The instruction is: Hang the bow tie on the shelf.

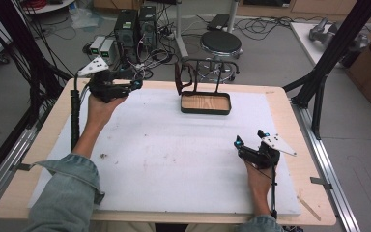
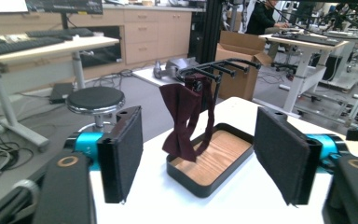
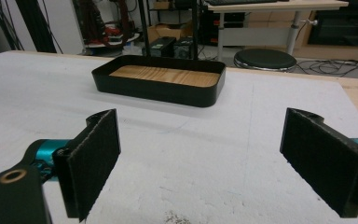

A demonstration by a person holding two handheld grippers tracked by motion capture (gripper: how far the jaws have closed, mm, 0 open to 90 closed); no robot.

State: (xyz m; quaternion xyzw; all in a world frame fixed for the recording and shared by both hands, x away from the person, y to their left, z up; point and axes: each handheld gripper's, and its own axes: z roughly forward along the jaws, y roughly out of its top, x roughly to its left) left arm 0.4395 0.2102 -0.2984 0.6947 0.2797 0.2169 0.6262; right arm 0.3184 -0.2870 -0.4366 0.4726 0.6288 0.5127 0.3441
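A dark maroon bow tie point(image 1: 178, 78) hangs from the left end of a black peg rack point(image 1: 207, 63). The rack rises from a black tray with a wooden floor point(image 1: 206, 103) at the far middle of the white mat. In the left gripper view the bow tie point(image 2: 184, 122) dangles over the near corner of the tray point(image 2: 205, 184), straight ahead between my jaws. My left gripper point(image 1: 134, 85) is open at the far left, a short way from the tie. My right gripper point(image 1: 249, 139) is open and holds nothing, low over the mat at the near right, facing the tray point(image 3: 161, 95).
The white foam mat point(image 1: 164, 154) covers most of the wooden table point(image 1: 297, 145). A black stool point(image 1: 221, 43), computer boxes point(image 1: 135, 26) and loose cables stand beyond the far edge. Black frame posts point(image 1: 335, 46) rise at the right.
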